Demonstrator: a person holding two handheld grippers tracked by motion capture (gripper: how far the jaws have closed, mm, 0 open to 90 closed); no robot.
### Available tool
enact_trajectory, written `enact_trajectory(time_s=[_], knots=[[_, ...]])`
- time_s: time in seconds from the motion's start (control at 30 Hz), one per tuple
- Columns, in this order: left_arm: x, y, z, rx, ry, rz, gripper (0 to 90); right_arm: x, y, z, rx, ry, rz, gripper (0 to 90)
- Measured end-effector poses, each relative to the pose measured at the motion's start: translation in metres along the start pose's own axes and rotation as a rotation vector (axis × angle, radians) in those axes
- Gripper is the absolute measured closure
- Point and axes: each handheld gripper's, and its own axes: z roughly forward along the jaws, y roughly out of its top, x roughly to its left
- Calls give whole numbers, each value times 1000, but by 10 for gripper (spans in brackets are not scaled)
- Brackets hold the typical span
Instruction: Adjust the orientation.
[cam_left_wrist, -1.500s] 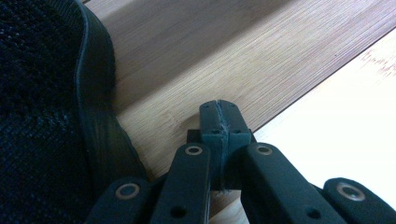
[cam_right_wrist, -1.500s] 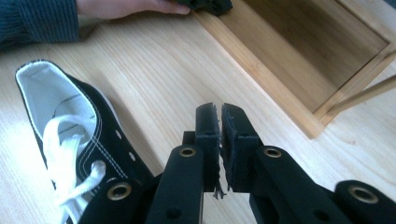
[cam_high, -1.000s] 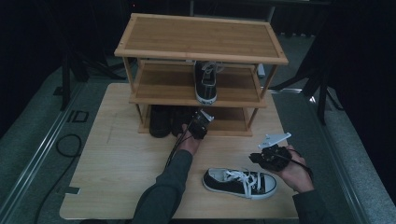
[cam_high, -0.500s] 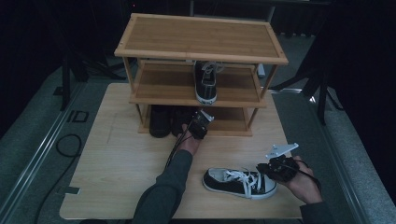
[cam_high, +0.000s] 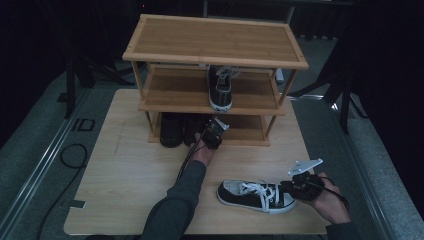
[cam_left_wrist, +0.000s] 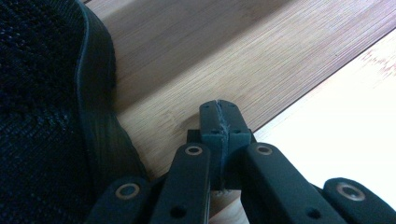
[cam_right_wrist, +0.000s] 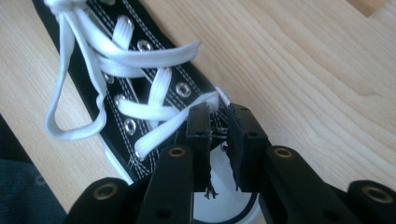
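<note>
A black low sneaker with white laces (cam_high: 252, 196) lies on its sole on the wooden table (cam_high: 125, 175), toe to the right. My right gripper (cam_high: 287, 186) hovers at its toe. In the right gripper view the pads stand a narrow gap apart (cam_right_wrist: 219, 128) over the white toe cap and last lace of the sneaker (cam_right_wrist: 140, 93); the jaws have just been opening and nothing is pinched between them. My left gripper (cam_high: 218, 126) rests at the front of the rack's bottom shelf, shut (cam_left_wrist: 219, 121) on nothing, beside a black mesh shoe (cam_left_wrist: 42, 116).
A three-tier bamboo shoe rack (cam_high: 215, 40) stands at the back of the table. The matching sneaker (cam_high: 220, 90) sits on its middle shelf, toe forward. Dark shoes (cam_high: 172, 130) fill the left of the bottom shelf. A cable (cam_high: 70, 155) lies on the floor at left.
My right hand has come down and toward the table's near edge, to the sneaker's toe. The left gripper has stayed at the bottom shelf.
</note>
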Motion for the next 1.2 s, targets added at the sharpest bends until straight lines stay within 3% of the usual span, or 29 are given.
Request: enact_trajectory(time_s=[0.4,0.57,0.73,0.97,1.13,1.2], knots=[[0,0,0,0,2,1,899,4,-5,3,16,12,-19,680],[0,0,0,0,2,0,900,9,1,8,36,-29,-58,643],[0,0,0,-1,1,-1,900,11,8,11,26,-51,-71,655],[-1,0,0,0,2,-2,900,4,11,15,-17,-94,-18,705],[-1,0,0,0,2,-2,900,-2,25,18,-56,-70,-10,701],[-1,0,0,-1,2,-3,900,0,32,25,-35,-81,-30,708]])
